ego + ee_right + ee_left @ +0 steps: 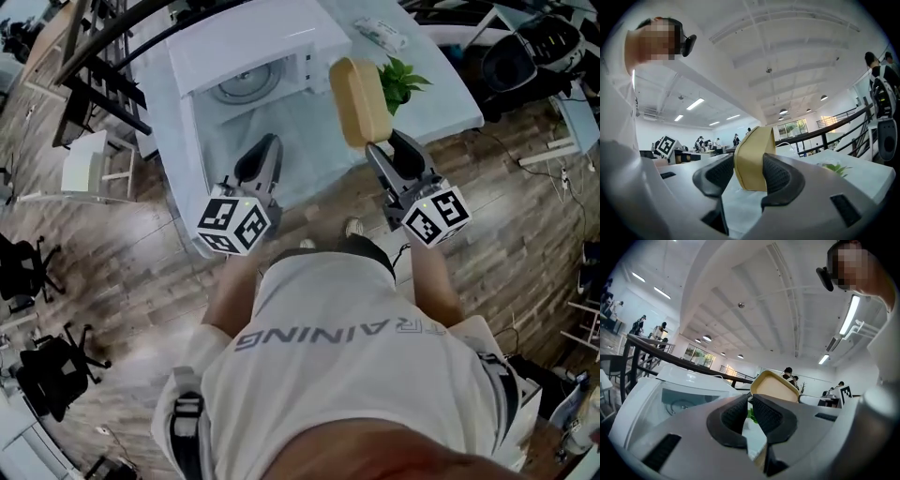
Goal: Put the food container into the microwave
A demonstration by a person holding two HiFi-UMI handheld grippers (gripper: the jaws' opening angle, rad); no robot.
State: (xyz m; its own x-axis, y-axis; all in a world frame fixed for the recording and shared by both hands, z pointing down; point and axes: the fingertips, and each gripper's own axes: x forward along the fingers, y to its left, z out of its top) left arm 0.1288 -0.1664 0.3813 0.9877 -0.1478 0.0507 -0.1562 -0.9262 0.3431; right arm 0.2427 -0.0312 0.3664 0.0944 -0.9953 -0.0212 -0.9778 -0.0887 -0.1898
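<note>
A tan, lidded food container (359, 101) hangs over the table, to the right of the white microwave (253, 42). My right gripper (380, 148) is shut on its near end, and in the right gripper view both pads press its sides (753, 150). The microwave's door stands open, so its glass turntable (246, 84) shows. In front of that opening my left gripper (269, 148) is shut with nothing in it. The left gripper view has its pads (736, 413) almost together, the microwave (670, 390) to the left and the container (776, 389) just beyond.
A small green plant (401, 82) stands on the pale table (441, 94) right of the container, and a white packet (380, 33) lies further back. A white chair (89, 169) stands left of the table on the wooden floor. Other people stand far off.
</note>
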